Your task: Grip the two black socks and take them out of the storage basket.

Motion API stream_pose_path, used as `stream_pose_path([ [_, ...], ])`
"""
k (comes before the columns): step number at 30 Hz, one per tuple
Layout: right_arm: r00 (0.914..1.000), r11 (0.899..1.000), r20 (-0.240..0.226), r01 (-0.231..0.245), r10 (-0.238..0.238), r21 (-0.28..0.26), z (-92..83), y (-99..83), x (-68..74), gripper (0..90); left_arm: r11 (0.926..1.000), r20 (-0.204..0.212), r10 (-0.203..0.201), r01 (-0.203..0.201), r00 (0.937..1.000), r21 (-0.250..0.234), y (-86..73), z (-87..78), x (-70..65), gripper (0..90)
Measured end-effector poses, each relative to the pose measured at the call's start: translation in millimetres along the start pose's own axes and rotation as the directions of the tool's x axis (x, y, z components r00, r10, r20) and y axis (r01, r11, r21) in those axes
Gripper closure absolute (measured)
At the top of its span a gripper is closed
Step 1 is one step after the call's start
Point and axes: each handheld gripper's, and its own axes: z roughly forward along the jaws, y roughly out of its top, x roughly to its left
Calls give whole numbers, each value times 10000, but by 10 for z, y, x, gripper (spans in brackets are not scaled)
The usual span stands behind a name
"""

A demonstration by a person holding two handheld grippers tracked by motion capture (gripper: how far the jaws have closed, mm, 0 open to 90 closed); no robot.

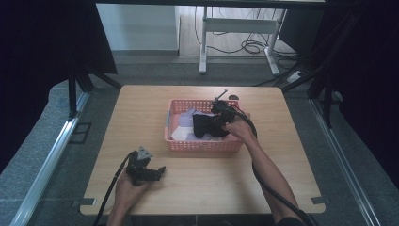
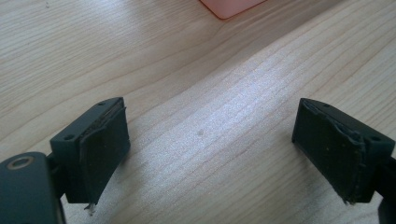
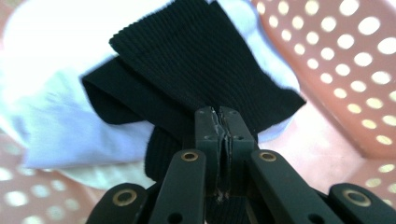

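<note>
1. The right gripper [image 3: 222, 122] is inside the pink basket [image 1: 181, 143], which stands on the wooden table [image 1: 197, 188] toward the far centre.
2. Its jaws are pressed together with almost no gap. In the right gripper view they close on the edge of a black ribbed cloth [image 3: 187, 60]; the fabric runs out from between the pads.
3. The black ribbed cloth lies folded in layers on top of white cloths [image 3: 60, 126] in the basket. In the high view the same dark cloth [image 1: 203, 125] sits in the middle of the basket, at the gripper's tip.
4. The person's right hand [image 1: 237, 128] holds that gripper over the basket's right half, with the cable trailing back along the forearm.
5. The left gripper [image 1: 157, 173] rests low over the table near the front left, well apart from the basket, held by the left hand [image 1: 127, 186].
6. Its jaws stand wide apart, with bare table between the pads [image 2: 100, 151]. A corner of the pink basket shows at the top of the left gripper view.
</note>
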Motion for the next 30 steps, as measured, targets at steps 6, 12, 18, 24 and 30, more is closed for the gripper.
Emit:
stream_pose_path([
  [6,9997,9996,-252,-30,23,-295,-282,126,-22,877,10000,0,-6,6,10000,-6,0,0,0,106],
  [12,9995,9981,-297,97,-115,-605,-569,297,-10,879,10000,-6,-21,21,10000,-35,0,2,-1,106],
  [18,9997,9960,-122,209,-220,-865,-828,432,2,878,10000,-6,-23,23,10000,-49,0,4,-1,106],
  [24,9999,9916,-153,27,-47,-1292,-1061,499,-50,878,10000,-1,-16,16,10000,-41,1,3,0,105],
  [30,10000,9894,-17,6,-8,-1453,-1275,518,-85,880,10000,8,-18,18,10000,-17,2,2,0,106],
])
